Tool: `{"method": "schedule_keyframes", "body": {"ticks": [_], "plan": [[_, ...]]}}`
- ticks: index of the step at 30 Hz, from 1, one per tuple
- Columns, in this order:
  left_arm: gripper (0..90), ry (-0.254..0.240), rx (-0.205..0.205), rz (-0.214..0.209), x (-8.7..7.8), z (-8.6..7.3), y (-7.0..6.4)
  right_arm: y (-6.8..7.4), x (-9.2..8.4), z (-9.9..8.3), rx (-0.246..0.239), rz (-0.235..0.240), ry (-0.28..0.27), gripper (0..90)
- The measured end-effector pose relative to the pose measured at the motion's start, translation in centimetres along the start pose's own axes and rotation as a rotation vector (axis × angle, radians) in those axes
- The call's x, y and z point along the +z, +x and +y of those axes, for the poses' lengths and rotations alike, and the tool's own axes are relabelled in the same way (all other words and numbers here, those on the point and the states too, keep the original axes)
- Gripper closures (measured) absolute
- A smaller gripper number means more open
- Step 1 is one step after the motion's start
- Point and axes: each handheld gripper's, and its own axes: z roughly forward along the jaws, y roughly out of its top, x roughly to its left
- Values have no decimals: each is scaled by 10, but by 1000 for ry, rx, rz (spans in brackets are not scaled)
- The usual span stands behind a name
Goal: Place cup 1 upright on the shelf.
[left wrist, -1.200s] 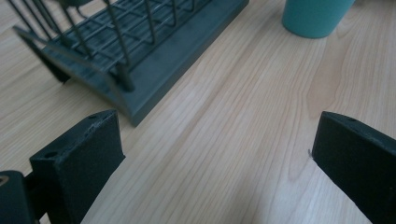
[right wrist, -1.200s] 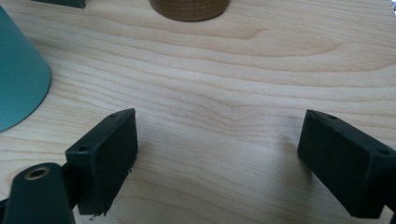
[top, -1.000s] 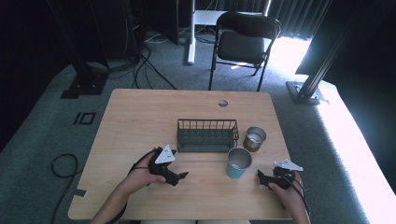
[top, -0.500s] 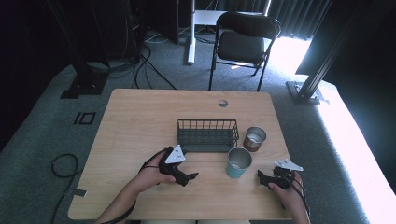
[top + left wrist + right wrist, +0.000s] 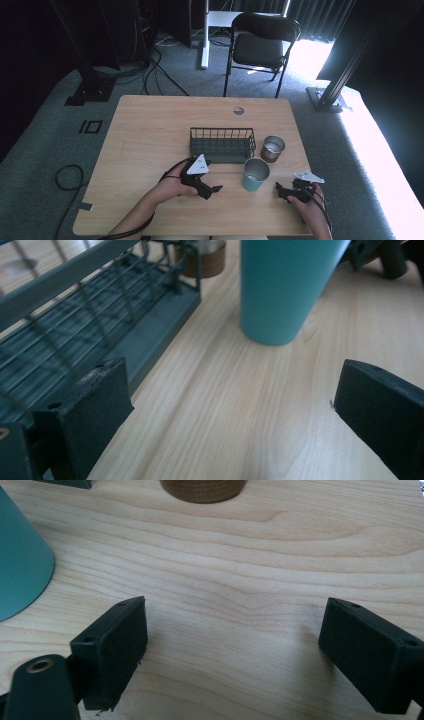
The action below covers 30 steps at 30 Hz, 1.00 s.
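A teal cup stands upright on the wooden table, just in front of a dark wire basket. A brown metal-lined cup stands to the basket's right. My left gripper rests low on the table left of the teal cup and points at it, open. In the left gripper view the open left gripper holds nothing, with the teal cup ahead and the basket to the left. My right gripper sits right of the teal cup. It is open and empty, with the teal cup at the left edge.
The brown cup stands straight ahead in the right gripper view. A cable hole lies near the table's far edge. A black folding chair stands beyond the table. Bare wood spreads over the table's left half.
My left gripper has slid to the right along the table, closer to the teal cup. The right gripper has stayed where it was.
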Motion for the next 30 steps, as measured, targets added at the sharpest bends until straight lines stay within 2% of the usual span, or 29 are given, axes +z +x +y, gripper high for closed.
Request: {"method": "schedule_keyframes", "body": {"ticks": [5,13,16,24,30], "plan": [[25,-17,23,-19,6,9,-4,0,0,0,0,0,0,117],[25,-48,32,-53,16,21,-9,0,0,0,0,0,0,117],[24,-38,45,-46,21,23,-11,0,0,0,0,0,0,117],[24,-56,44,-87,31,31,-17,0,0,0,0,0,0,117],[24,-71,43,-92,38,37,-20,0,0,0,0,0,0,117]]}}
